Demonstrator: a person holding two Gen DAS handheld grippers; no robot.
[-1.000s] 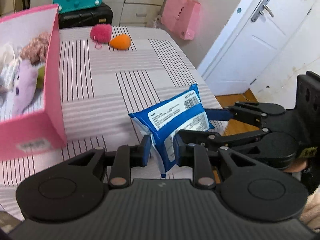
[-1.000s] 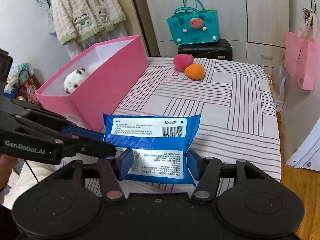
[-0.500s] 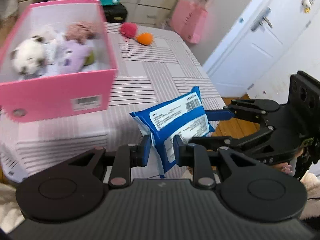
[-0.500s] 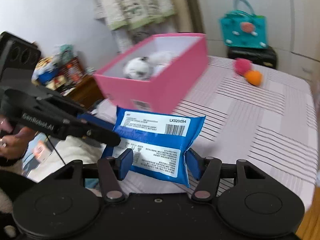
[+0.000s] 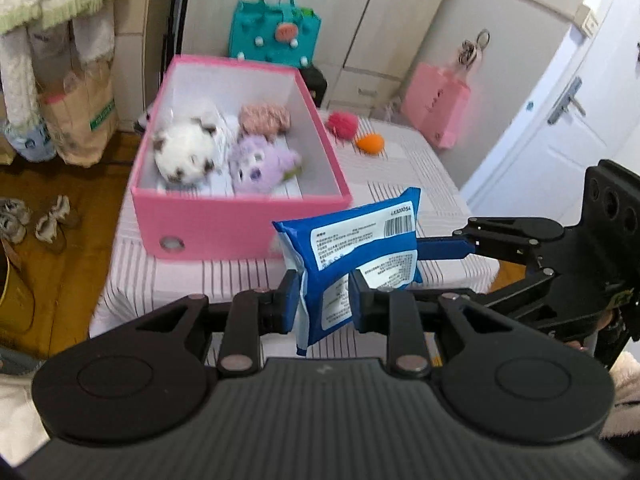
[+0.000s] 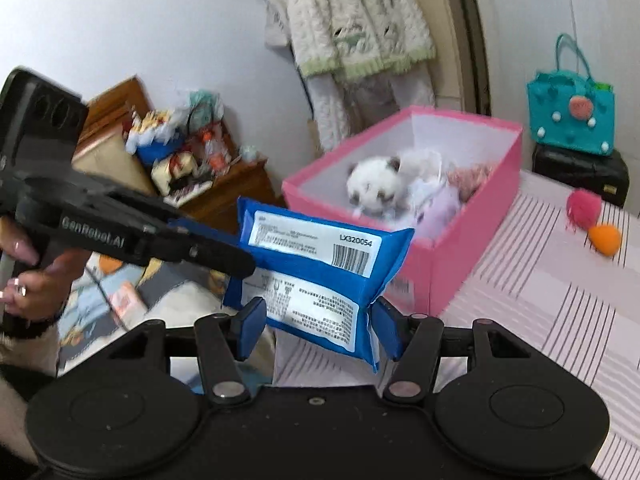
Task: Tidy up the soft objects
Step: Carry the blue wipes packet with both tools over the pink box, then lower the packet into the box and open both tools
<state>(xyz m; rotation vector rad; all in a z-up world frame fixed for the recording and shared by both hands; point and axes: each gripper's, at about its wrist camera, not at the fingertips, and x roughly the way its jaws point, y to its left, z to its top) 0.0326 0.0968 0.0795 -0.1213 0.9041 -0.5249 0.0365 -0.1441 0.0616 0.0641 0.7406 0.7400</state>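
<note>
Left wrist view: the left claw pinches one thin end of a glossy blue plastic pack with white printed labels, held in the air above the striped cloth surface, just before the pink rectangular cardboard box holding fuzzy plush toys.

Right wrist view: the right claw grips the crinkly pack across its width, its blue pads pressing both edges, beside the box.
</note>
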